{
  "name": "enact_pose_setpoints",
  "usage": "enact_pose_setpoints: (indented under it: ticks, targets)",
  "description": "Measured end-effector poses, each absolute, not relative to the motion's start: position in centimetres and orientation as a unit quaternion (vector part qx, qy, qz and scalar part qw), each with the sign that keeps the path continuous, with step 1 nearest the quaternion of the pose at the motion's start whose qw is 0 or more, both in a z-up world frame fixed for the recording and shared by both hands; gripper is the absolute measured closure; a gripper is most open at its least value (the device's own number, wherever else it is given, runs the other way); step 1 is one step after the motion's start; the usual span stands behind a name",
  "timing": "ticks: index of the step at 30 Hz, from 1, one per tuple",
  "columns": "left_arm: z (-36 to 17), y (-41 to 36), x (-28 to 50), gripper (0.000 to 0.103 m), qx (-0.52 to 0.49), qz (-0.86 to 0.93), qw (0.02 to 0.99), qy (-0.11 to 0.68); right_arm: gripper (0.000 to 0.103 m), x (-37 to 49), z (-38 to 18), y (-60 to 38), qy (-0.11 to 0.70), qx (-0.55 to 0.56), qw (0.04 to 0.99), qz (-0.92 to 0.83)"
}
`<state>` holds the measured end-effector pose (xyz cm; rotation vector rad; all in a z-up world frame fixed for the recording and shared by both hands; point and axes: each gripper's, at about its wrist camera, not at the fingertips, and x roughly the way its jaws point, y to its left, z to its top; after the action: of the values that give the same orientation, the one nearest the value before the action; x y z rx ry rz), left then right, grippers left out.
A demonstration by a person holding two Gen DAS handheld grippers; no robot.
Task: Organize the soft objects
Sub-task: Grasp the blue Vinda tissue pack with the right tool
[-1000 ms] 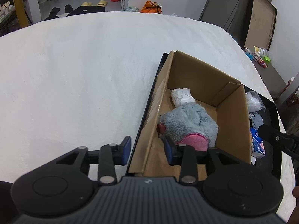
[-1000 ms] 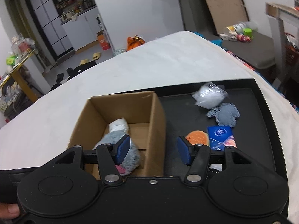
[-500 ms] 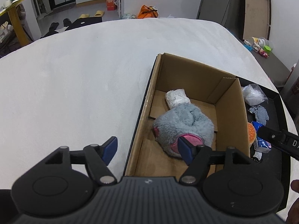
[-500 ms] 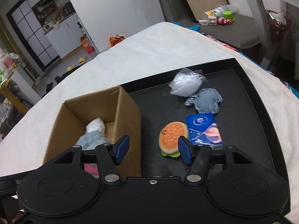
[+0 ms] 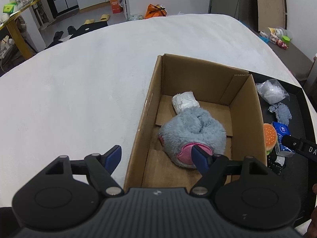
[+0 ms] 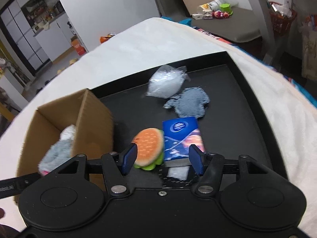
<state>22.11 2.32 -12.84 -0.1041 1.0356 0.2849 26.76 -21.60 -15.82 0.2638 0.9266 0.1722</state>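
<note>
Already inside the open brown cardboard box [image 5: 202,107], the fluffy grey plush toy with a pink patch [image 5: 193,133] lies just ahead of the left gripper [image 5: 156,156], whose jaws are opening with nothing between them, one finger outside the box wall and one over the plush, which reads as a release into the box. Beyond the plush sits a crumpled white wad [image 5: 185,102]. Over on the black tray [image 6: 255,103], the right gripper [image 6: 163,156] hangs with jaws parted and empty, framing the orange burger-shaped squishy toy [image 6: 148,146] and the blue tissue pack [image 6: 181,136], probably lining up the burger as the next pick, though blur makes that uncertain. Farther ahead of it lie a grey knitted cloth [image 6: 188,103] and a clear crinkled plastic bag [image 6: 166,82], still to be boxed.
</note>
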Motion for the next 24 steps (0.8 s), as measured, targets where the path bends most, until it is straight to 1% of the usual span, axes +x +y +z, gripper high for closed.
enact_pose_setpoints:
  ticks: [3, 13, 18, 24]
  targets:
    - [-13.1, 1.9, 22.5, 0.027, -0.038, 0.145, 0.853, 0.499, 0.046, 27.1, -16.1, -21.5, 0.448, 0.107, 0.884, 0.077]
    - [-13.3, 0.6, 23.7, 0.026, -0.002, 0.154, 0.850, 0.504, 0.046, 28.1, -17.5, -21.9, 0.469, 0.090, 0.876, 0.067]
    - [-13.4, 0.2, 24.0, 0.021, 0.011, 0.160, 0.850, 0.503, 0.046, 28.6, -18.2, -22.2, 0.475, 0.085, 0.874, 0.056]
    - [-13.4, 0.2, 24.1, 0.021, 0.012, 0.161, 0.848, 0.505, 0.046, 29.5, -19.3, -22.8, 0.487, 0.092, 0.867, 0.043]
